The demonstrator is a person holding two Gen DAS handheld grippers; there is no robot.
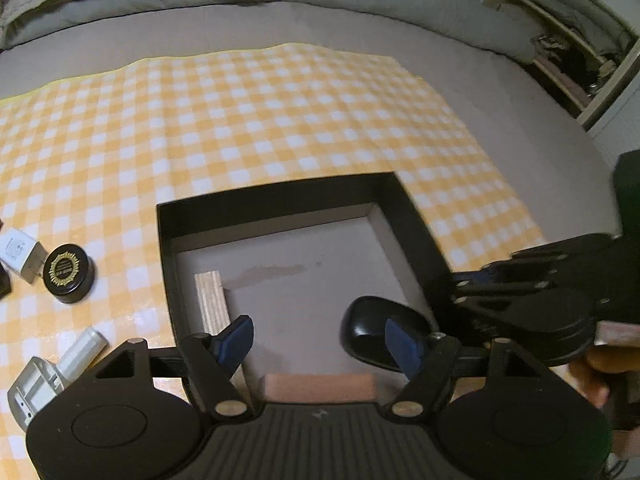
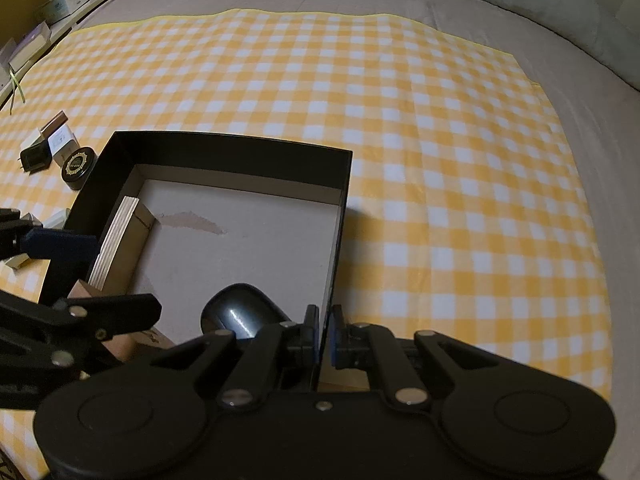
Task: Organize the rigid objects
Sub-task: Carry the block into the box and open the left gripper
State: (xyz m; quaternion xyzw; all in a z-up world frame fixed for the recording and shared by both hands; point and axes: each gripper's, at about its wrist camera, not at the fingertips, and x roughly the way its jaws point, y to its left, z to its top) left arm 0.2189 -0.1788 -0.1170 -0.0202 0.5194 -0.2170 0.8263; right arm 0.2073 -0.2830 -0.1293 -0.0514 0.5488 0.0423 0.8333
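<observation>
Outside box, far left: white adapter (image 1: 18, 254) and round black tin (image 1: 69, 273) on the checked cloth (image 1: 280, 120), just beside each other; a dark charger (image 2: 35, 157) sits by them, seen from the right wrist.
Outside box, near left: white-grey plastic item (image 1: 52, 372), long axis running from near-left to far-right, its round end toward the box.
Box (image 1: 276, 196): black walls, grey floor, open top, mid-cloth.
In box, left wall: wood block (image 1: 212, 304), lying flat along the wall, long axis near to far.
In box, near edge: pink block (image 1: 316, 387), long axis left to right, partly hidden by the tool body.
In box, right side: black mouse (image 1: 368, 328), long axis roughly near-right to far-left; which end is the front I cannot tell.
Left gripper (image 1: 320, 344): above the box floor, jaws apart, nothing between the pads; judged just emptied or idle.
Right gripper (image 2: 324, 340): pads pinched on the right wall of the box, steadying it.
Progress: three items in, at least four left on the cloth; judged under halfway.
Next, likely: fetch the near-left item.
</observation>
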